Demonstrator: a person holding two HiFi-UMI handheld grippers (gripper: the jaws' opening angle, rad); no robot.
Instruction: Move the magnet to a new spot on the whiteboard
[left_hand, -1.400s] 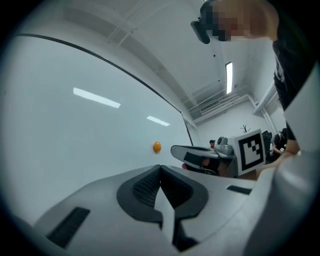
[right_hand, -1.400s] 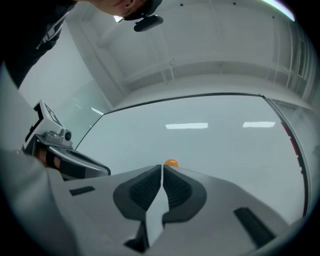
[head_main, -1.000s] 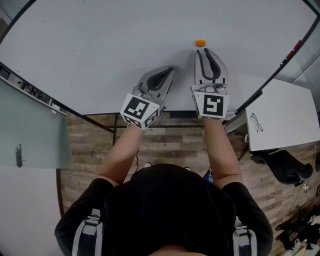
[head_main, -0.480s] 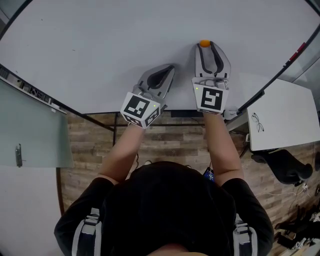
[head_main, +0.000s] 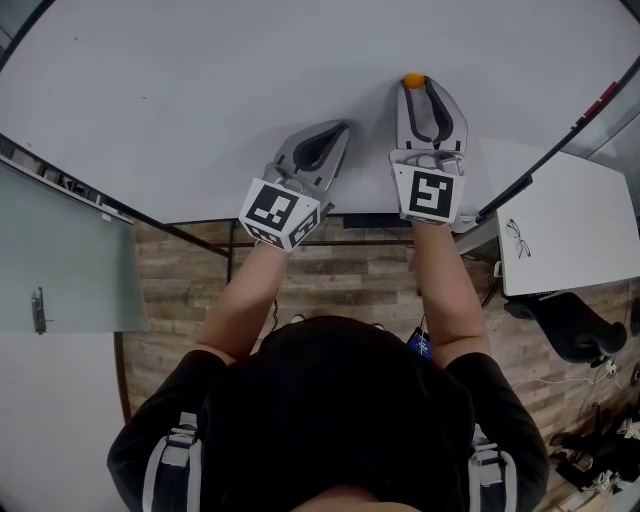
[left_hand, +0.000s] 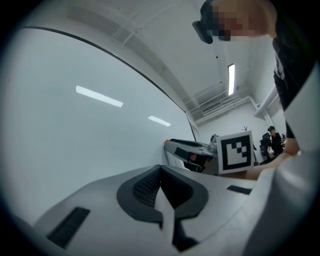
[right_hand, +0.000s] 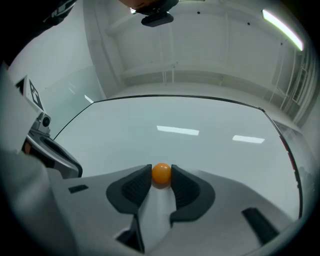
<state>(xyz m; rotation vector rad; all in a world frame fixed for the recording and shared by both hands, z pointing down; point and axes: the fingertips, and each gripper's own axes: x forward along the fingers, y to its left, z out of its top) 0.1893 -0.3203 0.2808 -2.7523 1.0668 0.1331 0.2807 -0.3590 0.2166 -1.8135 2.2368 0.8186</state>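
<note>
Now grasping: right claw (right_hand: 161, 172), jaws just closing, pinches the orange magnet (right_hand: 161, 174) on the whiteboard (head_main: 200, 90); left claw (left_hand: 160, 171) pressed together, empty. Next, probably: pull it free.

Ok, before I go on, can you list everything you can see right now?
whiteboard: one, white, fills the upper head view
magnet: one, orange, on the whiteboard, between the right gripper's pads
desk: one, white, right of the whiteboard
chair: one, black, beside the desk
glass panel: one, pale grey-green, far left
floor: wood-look planks, brown
left gripper: grey, jaws together, empty, near the whiteboard's lower edge
right gripper: grey, jaws have just been closing, pads against the magnet on both sides
</note>
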